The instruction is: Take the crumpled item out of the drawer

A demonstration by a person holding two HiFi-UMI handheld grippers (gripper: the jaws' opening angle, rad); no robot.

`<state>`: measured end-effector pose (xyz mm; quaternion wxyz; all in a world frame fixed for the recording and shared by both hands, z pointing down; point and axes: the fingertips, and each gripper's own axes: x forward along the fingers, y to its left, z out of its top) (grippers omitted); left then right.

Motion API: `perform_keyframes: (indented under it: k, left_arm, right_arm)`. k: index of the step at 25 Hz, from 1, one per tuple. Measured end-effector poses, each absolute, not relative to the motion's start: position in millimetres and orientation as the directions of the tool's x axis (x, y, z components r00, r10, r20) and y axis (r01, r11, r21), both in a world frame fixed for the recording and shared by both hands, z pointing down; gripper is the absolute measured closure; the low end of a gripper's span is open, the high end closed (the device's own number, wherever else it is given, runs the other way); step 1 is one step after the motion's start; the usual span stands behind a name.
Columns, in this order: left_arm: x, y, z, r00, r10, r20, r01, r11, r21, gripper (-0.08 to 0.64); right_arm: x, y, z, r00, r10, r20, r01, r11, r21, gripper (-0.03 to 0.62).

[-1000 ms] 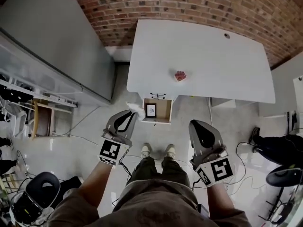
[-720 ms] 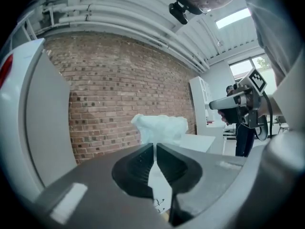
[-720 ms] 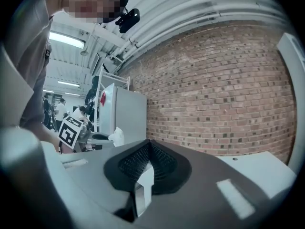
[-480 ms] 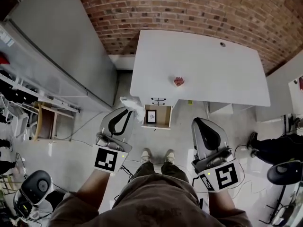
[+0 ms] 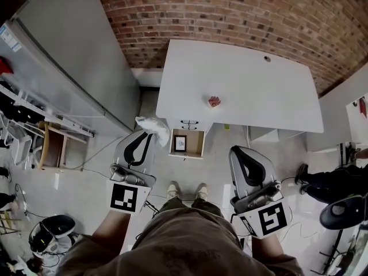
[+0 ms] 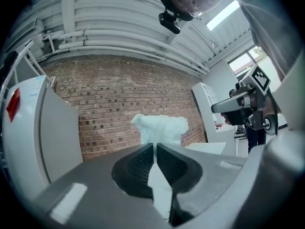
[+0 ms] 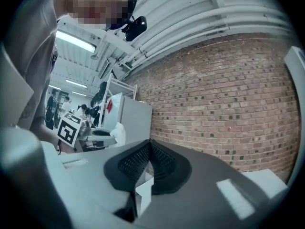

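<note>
Grey cabinet [image 5: 75,56]: stood at the far left, its far end against the brick wall [image 5: 230,10].
Left gripper [image 5: 148,134]: was held up near and to the left of the drawer. Its fingers [image 6: 138,163] were pressed almost together, with a strip of the crumpled item pinched in the thin gap between them.
Crumpled item [image 5: 154,126]: was white and bunched up past the fingertips. It was out of the drawer and just left of it, off the counter's near-left corner.
Drawer [image 5: 201,140]: was pulled open under the near edge of the white counter [image 5: 259,96], with a small dark-framed card [image 5: 180,143] lying inside.
Small pink thing [image 5: 214,101]: sat on the counter, beyond the drawer and slightly right.
Right gripper [image 5: 238,150]: was held near and to the right of the drawer. Its fingers [image 7: 133,163] were closed against each other and gripped nothing.
</note>
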<state>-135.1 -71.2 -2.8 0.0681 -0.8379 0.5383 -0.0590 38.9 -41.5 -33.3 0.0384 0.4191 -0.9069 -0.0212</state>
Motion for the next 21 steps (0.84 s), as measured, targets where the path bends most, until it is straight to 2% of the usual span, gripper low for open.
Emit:
perform_keyframes:
  k: [21]
  left_arm:
    - [-119.8,-69.3,-11.4,0.471,-0.881,0.038,-0.866,-0.470,-0.170,0.538]
  right_arm:
    - [35.7,-40.3,-20.8,-0.652,-0.753,0.088,-0.751,0.658,0.060,0.566]
